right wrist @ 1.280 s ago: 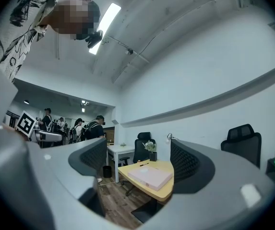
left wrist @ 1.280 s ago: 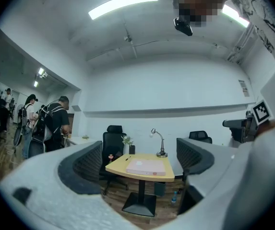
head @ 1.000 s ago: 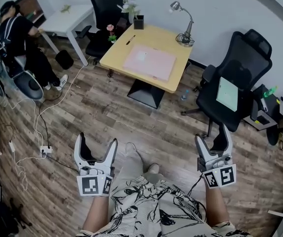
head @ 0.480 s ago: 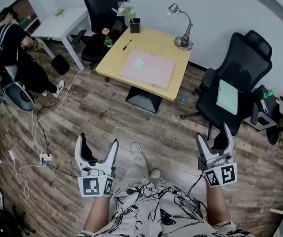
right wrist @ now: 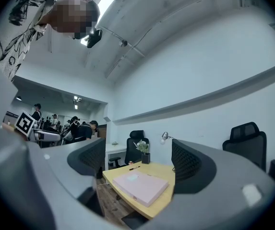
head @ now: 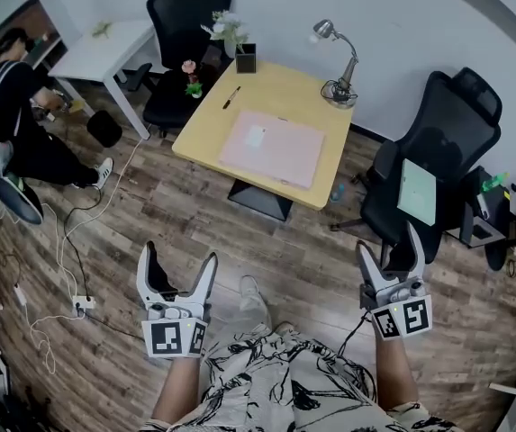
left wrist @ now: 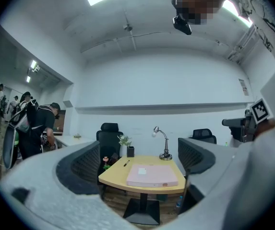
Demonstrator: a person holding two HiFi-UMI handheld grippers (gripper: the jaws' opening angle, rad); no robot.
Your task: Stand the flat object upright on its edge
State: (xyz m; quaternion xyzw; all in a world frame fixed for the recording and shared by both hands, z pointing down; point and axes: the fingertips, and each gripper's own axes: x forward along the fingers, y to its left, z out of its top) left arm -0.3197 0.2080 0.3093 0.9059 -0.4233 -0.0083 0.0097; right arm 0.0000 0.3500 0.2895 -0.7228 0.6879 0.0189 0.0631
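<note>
Both claws are held out level over the wooden floor (head: pixel 176 205), well short of the worktop (head: pixel 205 120). The left claw (head: pixel 178 256) has its 2 jaws spread wide with nothing between them. The right claw (head: pixel 387 241) is likewise apart and empty. Each gripper view frames the far-off worktop in the gap between its jaws.

The flat pink object (head: pixel 272 148) lies flat on the yellow worktop, towards its near right part, with a small pale label on its top face. Behind it on the worktop stand a desk lamp (head: pixel 339 61) at the far right corner and a plant in a black pot (head: pixel 237 43) at the far left corner. A dark pen (head: pixel 231 97) lies between the pot and the pink object.

A black office chair (head: pixel 438 142) stands right of the worktop, with a pale green sheet (head: pixel 417 192) on its seat. At far left a person in dark clothes (head: pixel 14 106) bends beside a white desk (head: pixel 104 48), well apart from the worktop.
</note>
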